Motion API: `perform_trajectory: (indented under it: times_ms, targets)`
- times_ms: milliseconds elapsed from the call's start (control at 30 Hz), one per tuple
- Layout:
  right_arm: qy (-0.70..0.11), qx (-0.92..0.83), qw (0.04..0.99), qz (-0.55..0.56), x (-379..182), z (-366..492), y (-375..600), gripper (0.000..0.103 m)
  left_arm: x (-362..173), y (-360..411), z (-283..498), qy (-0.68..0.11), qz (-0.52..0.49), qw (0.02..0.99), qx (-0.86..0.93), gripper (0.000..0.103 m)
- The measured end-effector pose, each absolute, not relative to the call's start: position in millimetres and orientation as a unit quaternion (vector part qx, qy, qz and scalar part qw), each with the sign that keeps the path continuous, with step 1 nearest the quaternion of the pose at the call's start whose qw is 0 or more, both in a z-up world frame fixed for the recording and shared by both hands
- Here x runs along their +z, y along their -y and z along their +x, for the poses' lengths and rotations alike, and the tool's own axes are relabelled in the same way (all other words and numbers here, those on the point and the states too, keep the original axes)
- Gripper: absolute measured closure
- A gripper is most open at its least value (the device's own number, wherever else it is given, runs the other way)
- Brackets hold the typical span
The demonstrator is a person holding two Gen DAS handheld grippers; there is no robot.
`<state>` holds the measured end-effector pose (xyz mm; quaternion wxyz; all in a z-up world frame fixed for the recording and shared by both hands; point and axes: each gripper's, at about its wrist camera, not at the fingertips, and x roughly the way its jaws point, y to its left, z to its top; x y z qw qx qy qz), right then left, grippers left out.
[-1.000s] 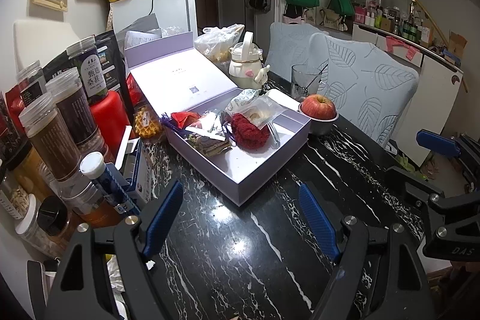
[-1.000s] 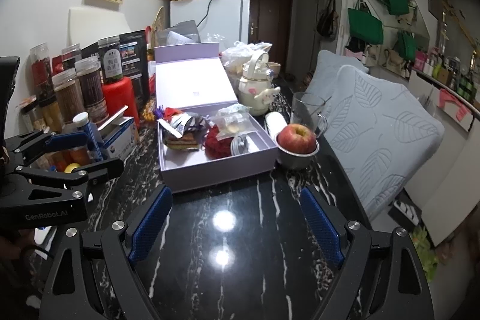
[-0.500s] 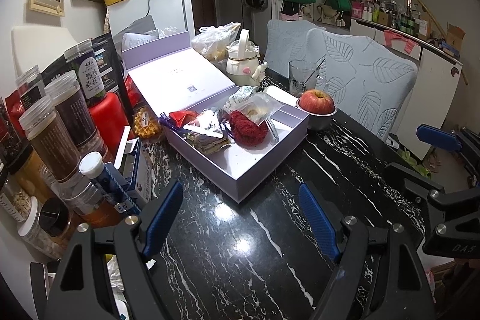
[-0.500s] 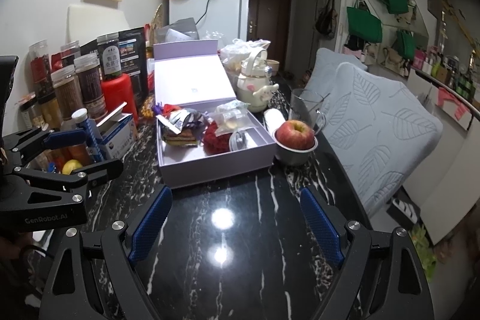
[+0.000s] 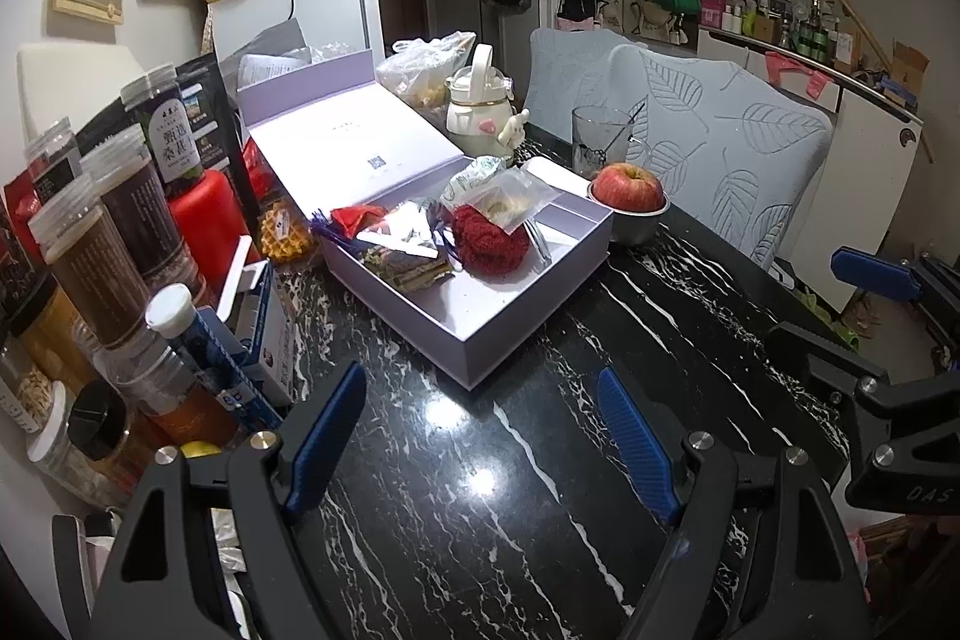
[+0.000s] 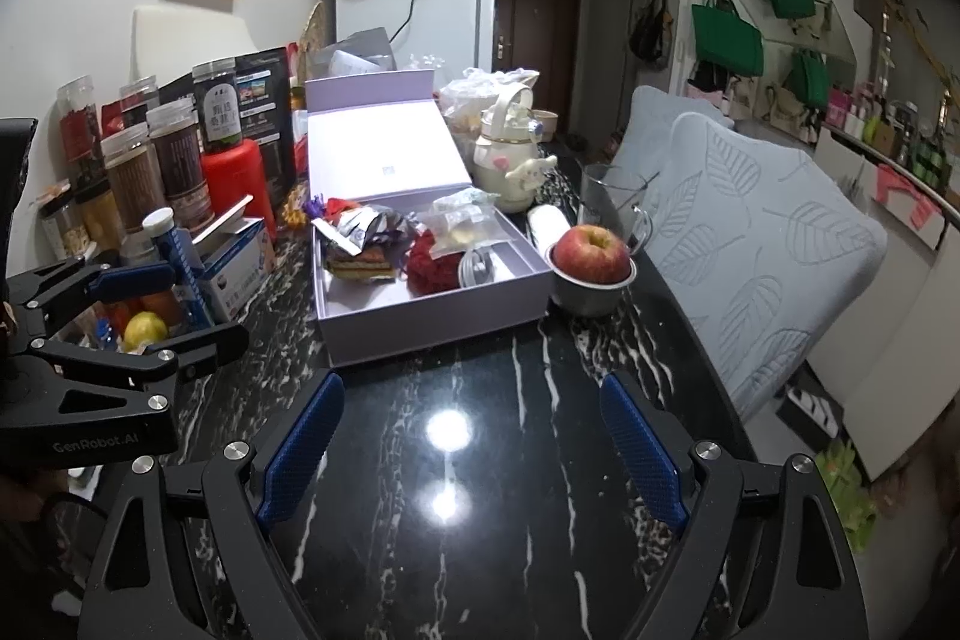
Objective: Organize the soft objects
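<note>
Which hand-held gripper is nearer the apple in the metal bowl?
Right. The right hand-held gripper sits on the apple's side of the table; the left hand-held gripper sits farther off, toward the jars. Both hover short of the box.

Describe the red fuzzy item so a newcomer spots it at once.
On the black marble table stands an open lilac box. Inside it, right of the foil packets, lies the red fuzzy item, partly under a clear bag: the box's only woolly-looking thing.

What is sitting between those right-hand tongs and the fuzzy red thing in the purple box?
Only bare black marble tabletop, then the lilac cardboard box's front wall, separate the open right tongs from the red knitted bundle, as the right wrist view shows.
</note>
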<state>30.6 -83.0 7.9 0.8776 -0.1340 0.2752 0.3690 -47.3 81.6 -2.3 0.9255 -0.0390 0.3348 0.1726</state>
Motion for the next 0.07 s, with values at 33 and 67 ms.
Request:
perform_trajectory:
  times_ms: [33,67]
  targets:
    - [-0.277,0.369,0.877,-0.134,7.1,30.9,82.5,0.015,-3.5,-81.9,-47.3,-0.336,-0.041,0.925,0.171,0.023]
    - [-0.28,0.368,0.876,-0.134,5.4,31.2,82.5,0.015,-4.9,-82.1,-47.3,-0.338,-0.044,0.925,0.169,0.023]
